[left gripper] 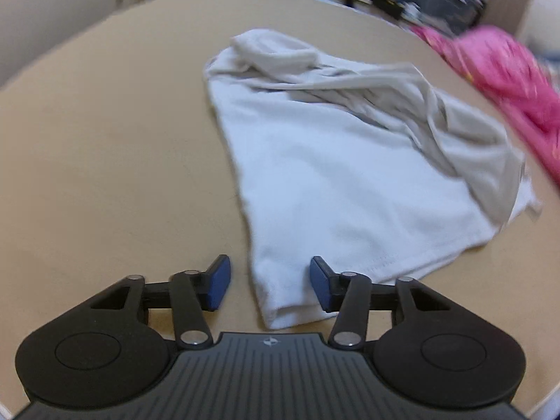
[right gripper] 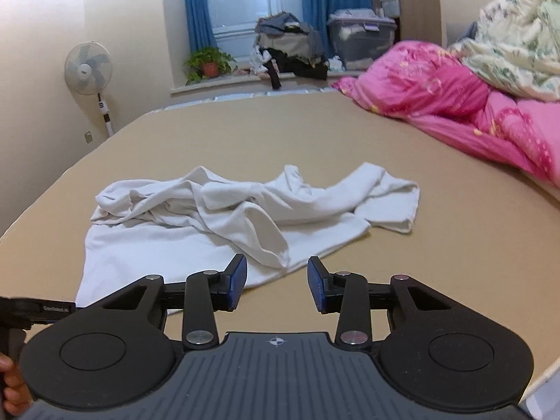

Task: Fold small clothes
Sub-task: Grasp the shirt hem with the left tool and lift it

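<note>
White shirt (left gripper: 336, 161) crumpled on the bed (left gripper: 105, 140).
Left claw (left gripper: 269, 283) gapes around its near corner; right claw (right gripper: 277, 281) gapes, empty, at its near edge.

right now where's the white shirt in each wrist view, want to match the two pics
Left wrist view: the white shirt fills centre to right, its near corner between the open left gripper fingers.
Right wrist view: it lies crumpled at centre-left on the tan bed, just beyond the open right gripper.
Shared landmark: the pink quilt, at the upper right in both.
</note>
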Available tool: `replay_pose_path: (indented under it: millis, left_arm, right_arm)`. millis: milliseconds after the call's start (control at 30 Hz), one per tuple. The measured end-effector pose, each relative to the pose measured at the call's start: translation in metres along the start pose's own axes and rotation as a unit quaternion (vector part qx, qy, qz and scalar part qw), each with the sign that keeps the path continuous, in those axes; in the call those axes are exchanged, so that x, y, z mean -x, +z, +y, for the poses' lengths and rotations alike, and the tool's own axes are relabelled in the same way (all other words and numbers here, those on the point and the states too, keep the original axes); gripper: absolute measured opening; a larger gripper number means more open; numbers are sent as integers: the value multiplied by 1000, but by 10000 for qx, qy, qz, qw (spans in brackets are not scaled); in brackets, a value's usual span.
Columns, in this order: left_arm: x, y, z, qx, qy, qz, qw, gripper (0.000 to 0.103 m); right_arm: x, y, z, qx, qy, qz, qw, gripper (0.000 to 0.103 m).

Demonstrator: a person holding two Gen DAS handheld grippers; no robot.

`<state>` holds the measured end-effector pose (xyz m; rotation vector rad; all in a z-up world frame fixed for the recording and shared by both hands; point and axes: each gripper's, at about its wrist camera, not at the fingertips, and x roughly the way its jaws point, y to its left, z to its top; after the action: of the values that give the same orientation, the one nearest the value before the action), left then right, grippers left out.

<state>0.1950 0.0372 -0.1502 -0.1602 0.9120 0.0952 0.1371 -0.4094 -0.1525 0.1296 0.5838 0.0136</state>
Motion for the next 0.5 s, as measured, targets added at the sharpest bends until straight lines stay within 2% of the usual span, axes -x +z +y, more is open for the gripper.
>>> replay_pose_path:
  millis: [33, 67, 167, 267, 400, 500]
  left_arm:
    - [0, 0, -7, -249, 23, -56, 9997, 16]
    - [1, 0, -12, -427, 8, -74, 9991, 6]
    - [17, 3, -17, -802, 81, -146, 9966, 6]
    - [60, 12, -3, -1020, -233, -497, 9933, 5]
    - [129, 18, 45, -1170, -490, -1095, 9859, 5]
    - [153, 15, 91, -995, -407, -1278, 9860, 5]
  right_arm:
    - [-1, 1, -3, -49, -10, 35, 10000, 40]
    - [-1, 1, -6, -108, -18, 60, 9999, 40]
    - [-2, 4, -13, -277, -61, 69, 9996, 40]
    - [-2, 7, -20, -468, -124, 24, 9988, 40]
    - [-5, 13, -30, -659, -241, -29, 9975, 41]
    - [-16, 19, -36, -615, -401, -30, 9973, 41]
